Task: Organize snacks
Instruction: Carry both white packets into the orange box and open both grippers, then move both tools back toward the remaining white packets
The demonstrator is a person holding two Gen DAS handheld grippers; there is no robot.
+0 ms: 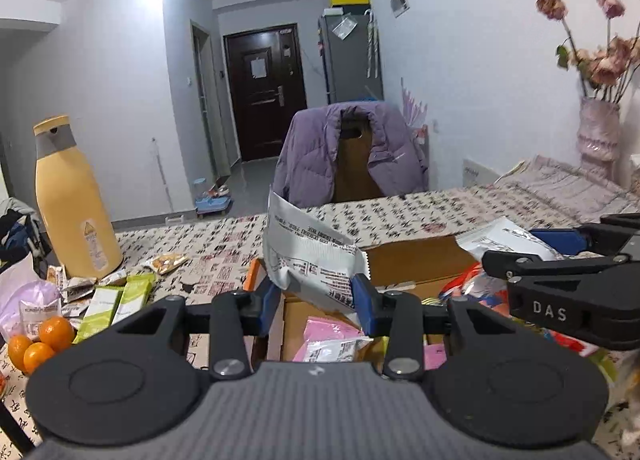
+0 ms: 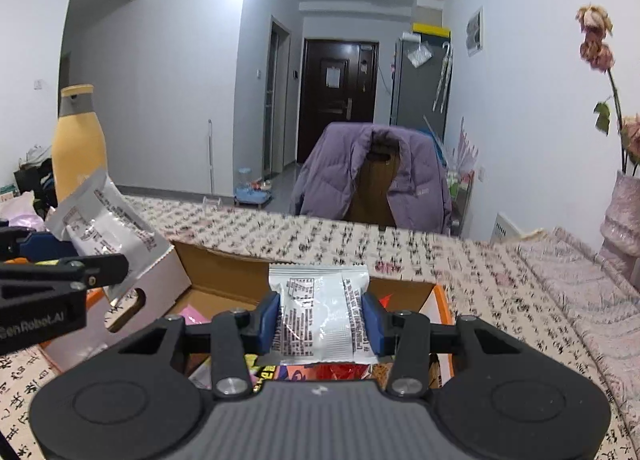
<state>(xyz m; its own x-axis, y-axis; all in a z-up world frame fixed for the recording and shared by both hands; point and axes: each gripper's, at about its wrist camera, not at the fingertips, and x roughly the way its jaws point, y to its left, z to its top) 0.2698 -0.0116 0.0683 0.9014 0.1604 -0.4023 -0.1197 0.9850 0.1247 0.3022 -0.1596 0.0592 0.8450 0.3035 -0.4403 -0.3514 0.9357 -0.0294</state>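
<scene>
Midway, I judge: the left gripper [image 1: 318,296] and right gripper [image 2: 320,318] each pinch a white printed foil snack packet [image 1: 308,256] [image 2: 322,320] above the open cardboard box [image 2: 224,264] already holding snacks; green packets [image 1: 116,304] wait on the surface [image 1: 208,252]

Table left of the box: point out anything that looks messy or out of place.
Beside the yellow bottle, small snack packets lie scattered at odd angles on the tablecloth, some overlapping. Three oranges sit loose among them near the table edge. Nothing looks spilled or torn.
</scene>
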